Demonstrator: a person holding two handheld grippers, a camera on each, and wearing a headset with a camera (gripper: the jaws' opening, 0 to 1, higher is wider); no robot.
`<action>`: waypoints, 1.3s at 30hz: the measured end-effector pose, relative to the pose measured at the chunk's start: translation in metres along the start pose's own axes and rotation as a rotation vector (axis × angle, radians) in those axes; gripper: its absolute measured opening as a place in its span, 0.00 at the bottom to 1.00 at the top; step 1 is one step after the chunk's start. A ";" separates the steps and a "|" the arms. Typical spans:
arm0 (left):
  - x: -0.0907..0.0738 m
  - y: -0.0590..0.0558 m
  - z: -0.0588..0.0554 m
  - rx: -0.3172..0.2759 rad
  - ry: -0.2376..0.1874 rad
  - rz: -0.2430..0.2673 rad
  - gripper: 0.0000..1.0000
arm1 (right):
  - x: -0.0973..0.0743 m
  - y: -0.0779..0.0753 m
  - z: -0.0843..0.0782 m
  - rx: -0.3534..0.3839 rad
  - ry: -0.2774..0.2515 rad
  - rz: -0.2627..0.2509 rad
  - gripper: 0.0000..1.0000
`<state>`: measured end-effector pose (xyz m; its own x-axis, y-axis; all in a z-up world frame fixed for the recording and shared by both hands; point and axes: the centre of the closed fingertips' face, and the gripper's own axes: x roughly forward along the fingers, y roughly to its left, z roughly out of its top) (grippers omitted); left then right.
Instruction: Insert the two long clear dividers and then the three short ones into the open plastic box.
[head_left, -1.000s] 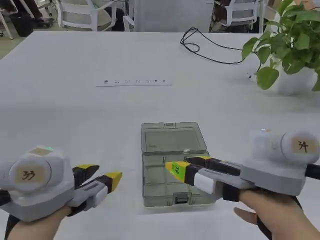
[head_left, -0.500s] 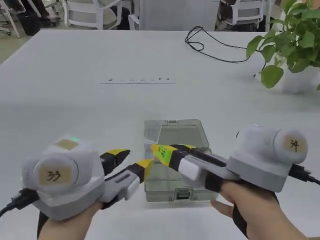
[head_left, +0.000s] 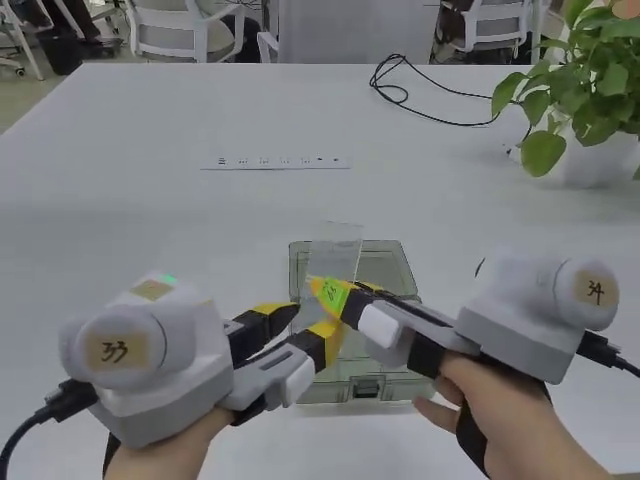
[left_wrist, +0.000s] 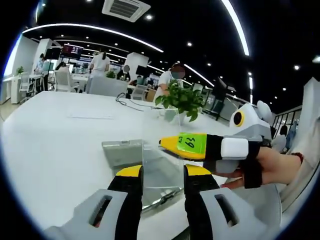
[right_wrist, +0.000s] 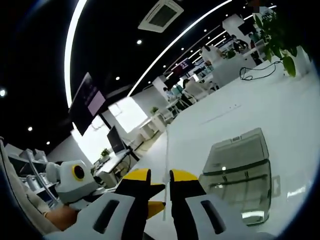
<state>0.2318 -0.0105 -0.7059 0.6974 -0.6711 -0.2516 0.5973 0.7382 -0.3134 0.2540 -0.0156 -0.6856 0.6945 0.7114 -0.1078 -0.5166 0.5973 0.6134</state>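
Head view: clear divider (head_left: 340, 250) upright over open box (head_left: 392, 270) on table (head_left: 150, 220), pinched in right tongs (head_left: 335, 291); left tongs (head_left: 312, 321) just beside. Left gripper view: own jaws spread, gripping nothing. Right gripper view: jaws closed on divider's edge. Probably first piece; none visibly seated, five left.

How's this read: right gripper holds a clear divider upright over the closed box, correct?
Wrong on the box: it is open, its lid laid back on the table, as the head view shows. The right gripper does hold the clear divider upright over it.
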 end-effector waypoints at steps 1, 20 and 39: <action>0.000 -0.001 0.000 -0.009 0.000 -0.005 0.30 | -0.001 -0.001 0.000 0.001 0.002 -0.004 0.15; 0.003 -0.002 -0.002 0.006 0.003 -0.001 0.23 | -0.006 -0.014 0.000 0.074 0.014 -0.061 0.06; -0.007 -0.011 -0.017 0.245 0.083 -0.086 0.44 | -0.022 -0.055 -0.004 0.108 0.200 -0.260 0.06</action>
<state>0.2136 -0.0153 -0.7163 0.6109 -0.7281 -0.3109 0.7383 0.6657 -0.1082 0.2654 -0.0631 -0.7202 0.6784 0.6055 -0.4161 -0.2718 0.7330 0.6236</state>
